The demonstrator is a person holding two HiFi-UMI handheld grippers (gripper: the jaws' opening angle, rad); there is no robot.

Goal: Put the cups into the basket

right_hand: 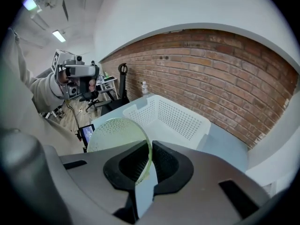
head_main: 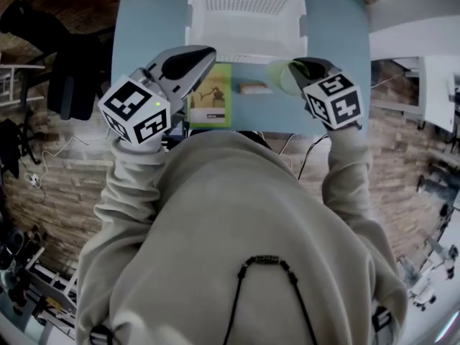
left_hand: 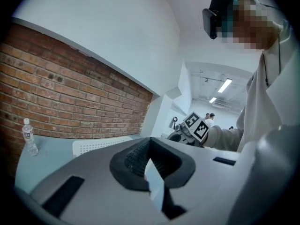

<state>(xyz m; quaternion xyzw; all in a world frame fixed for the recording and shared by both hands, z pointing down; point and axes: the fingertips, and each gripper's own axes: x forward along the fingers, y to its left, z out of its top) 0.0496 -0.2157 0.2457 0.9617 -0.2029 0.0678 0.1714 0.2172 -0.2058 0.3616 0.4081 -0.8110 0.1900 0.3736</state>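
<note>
A pale green see-through cup (right_hand: 117, 135) hangs in the air, pinched by its rim in my right gripper (right_hand: 149, 153), which is shut on it. In the head view the cup (head_main: 280, 76) and right gripper (head_main: 305, 69) are just in front of the white perforated basket (head_main: 244, 20), at its near right corner. The basket (right_hand: 178, 121) looks empty in the right gripper view. My left gripper (head_main: 188, 65) hovers near the basket's near left corner. Its jaws (left_hand: 151, 146) are shut with nothing between them.
On the blue table (head_main: 338, 34) in front of the basket lie a green booklet (head_main: 210, 95) and a small brown block (head_main: 253, 88). A water bottle (left_hand: 29, 137) stands at the far left corner. Brick wall lies behind the table; chairs and cables are to the left.
</note>
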